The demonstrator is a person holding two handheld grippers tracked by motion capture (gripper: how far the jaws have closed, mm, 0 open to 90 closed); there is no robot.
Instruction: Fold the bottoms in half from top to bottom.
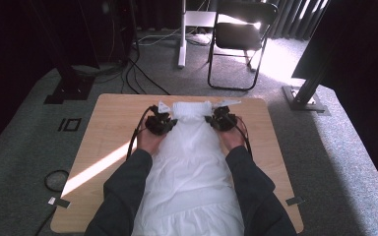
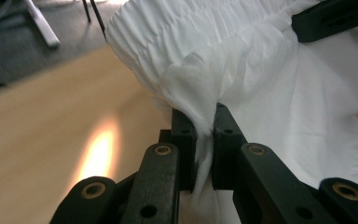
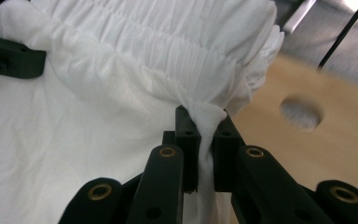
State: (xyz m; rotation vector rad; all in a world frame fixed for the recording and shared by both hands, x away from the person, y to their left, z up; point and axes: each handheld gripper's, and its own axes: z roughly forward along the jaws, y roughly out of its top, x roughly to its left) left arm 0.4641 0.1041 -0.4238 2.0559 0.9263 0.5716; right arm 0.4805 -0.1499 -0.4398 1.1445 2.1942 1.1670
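The white garment (image 1: 189, 162) lies lengthwise on the desk (image 1: 108, 128), its gathered far band pinched at each corner by the left gripper (image 1: 163, 119) and right gripper (image 1: 218, 118), fingers clenched on cloth, seemingly to spread it evenly.

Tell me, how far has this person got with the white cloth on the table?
Done: the white garment is spread flat along the wooden table. In hand: the left gripper and right gripper each pinch the fabric just below the gathered waistband, one per side. What is left, perhaps folding, I cannot tell; no fold is visible.
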